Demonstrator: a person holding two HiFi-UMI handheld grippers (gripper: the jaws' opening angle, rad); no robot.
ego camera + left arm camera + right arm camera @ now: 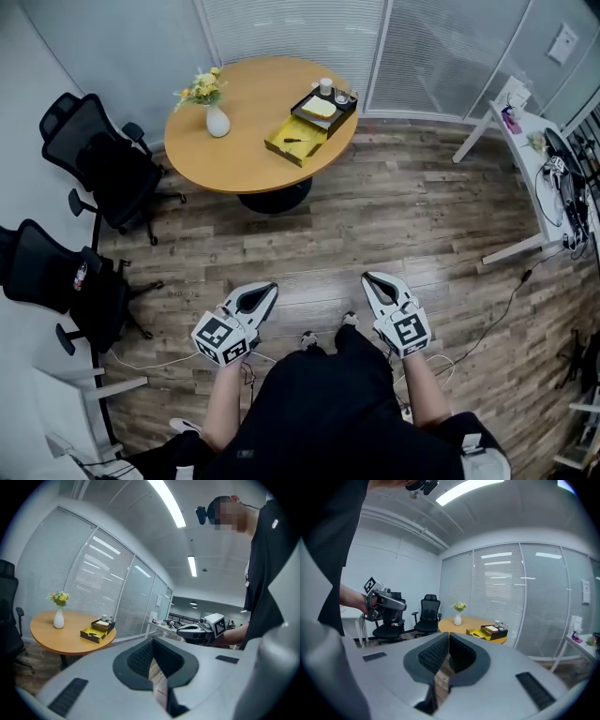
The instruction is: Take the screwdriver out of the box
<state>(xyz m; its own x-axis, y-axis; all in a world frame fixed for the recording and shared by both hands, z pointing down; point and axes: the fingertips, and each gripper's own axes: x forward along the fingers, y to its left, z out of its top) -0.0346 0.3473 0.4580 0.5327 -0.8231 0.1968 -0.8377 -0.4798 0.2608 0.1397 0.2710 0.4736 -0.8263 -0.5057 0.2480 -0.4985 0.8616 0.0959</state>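
While the person is standing well back from the round table point(234, 159), left gripper point(272, 288): jaws pressing together at the tips, nothing between them, hanging over the wood floor point(375, 216).
Right gripper point(367, 277): jaws meeting tip to tip, holding nothing, hanging well apart from the table.
Screwdriver point(294, 141): lying inside the yellow box point(281, 153), untouched.
Yellow box: sitting open at the tabletop's right edge, just beside the black tray point(345, 114).
Vase point(217, 122): standing upright near the tabletop's left edge, holding flowers.
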